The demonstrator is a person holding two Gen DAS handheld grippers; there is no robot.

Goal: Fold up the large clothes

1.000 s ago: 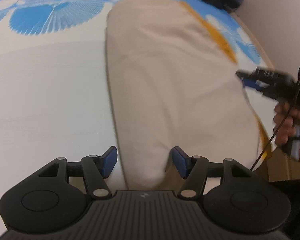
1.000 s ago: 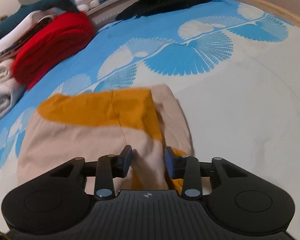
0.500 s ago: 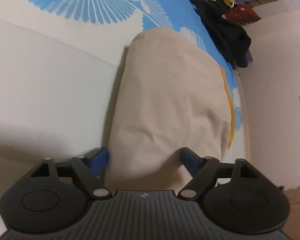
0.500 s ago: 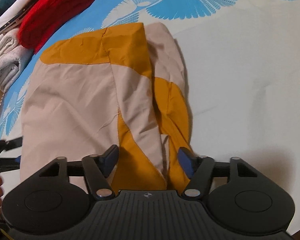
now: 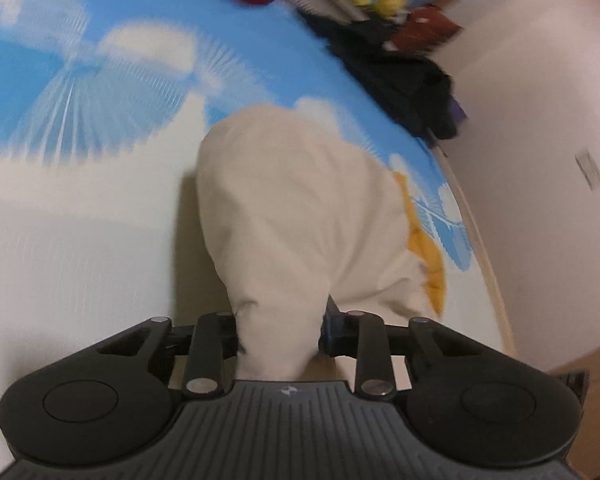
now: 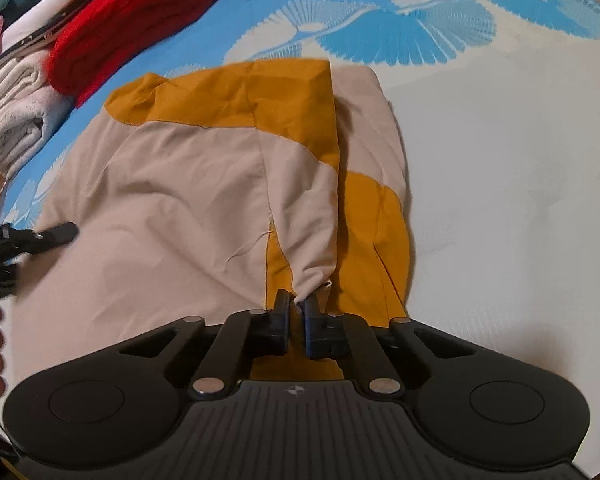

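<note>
On bed (image 6: pixel 500 184): beige-and-mustard garment (image 6: pixel 172 200) lying folded. Right gripper (image 6: pixel 296 312) just closed, pinching near hem. Left gripper (image 5: pixel 280 332) just narrowed around bunched beige cloth; blurred, probably gripping.

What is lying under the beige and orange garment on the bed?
The garment lies on a white and blue patterned bedsheet, visible all around it. Orange layers show beneath its beige top fold. Anything else under the cloth is covered.
</note>
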